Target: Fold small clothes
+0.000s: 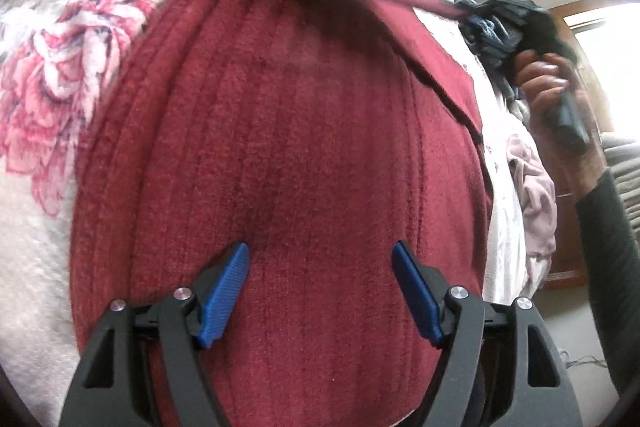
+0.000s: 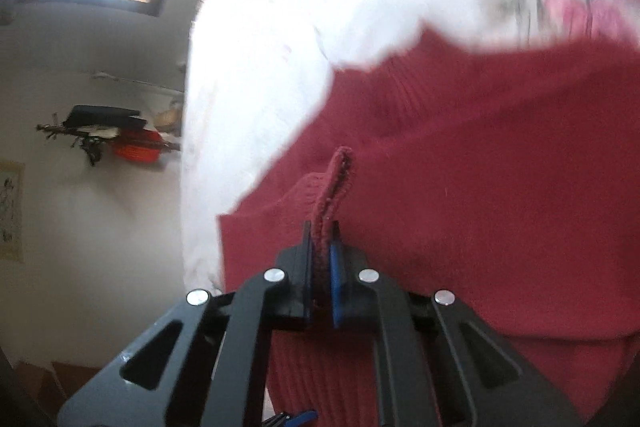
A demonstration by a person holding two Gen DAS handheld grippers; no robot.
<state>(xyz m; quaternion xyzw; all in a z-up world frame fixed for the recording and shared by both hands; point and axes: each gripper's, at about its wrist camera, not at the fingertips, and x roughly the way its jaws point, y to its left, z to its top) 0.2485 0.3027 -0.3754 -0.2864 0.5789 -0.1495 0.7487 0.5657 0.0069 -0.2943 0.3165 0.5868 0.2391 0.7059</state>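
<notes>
Right wrist: right claw [image 2: 320, 259] pinches red garment's [image 2: 480, 167] edge.

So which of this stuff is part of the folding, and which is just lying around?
In the job:
red knitted garment
right hand-held gripper, pinching its edge
left hand-held gripper, open over it

Lying about:
floral blanket
pale pink clothes
shelf clutter

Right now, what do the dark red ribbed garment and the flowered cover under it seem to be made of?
The dark red ribbed garment looks like a soft knit, perhaps wool or acrylic: raised parallel ribs and a fuzzy, matte nap. The flowered cover looks like plush fleece or a similar pile fabric, cream with printed pink blooms and a nubby, matte surface. Fibre content cannot be told.
</notes>
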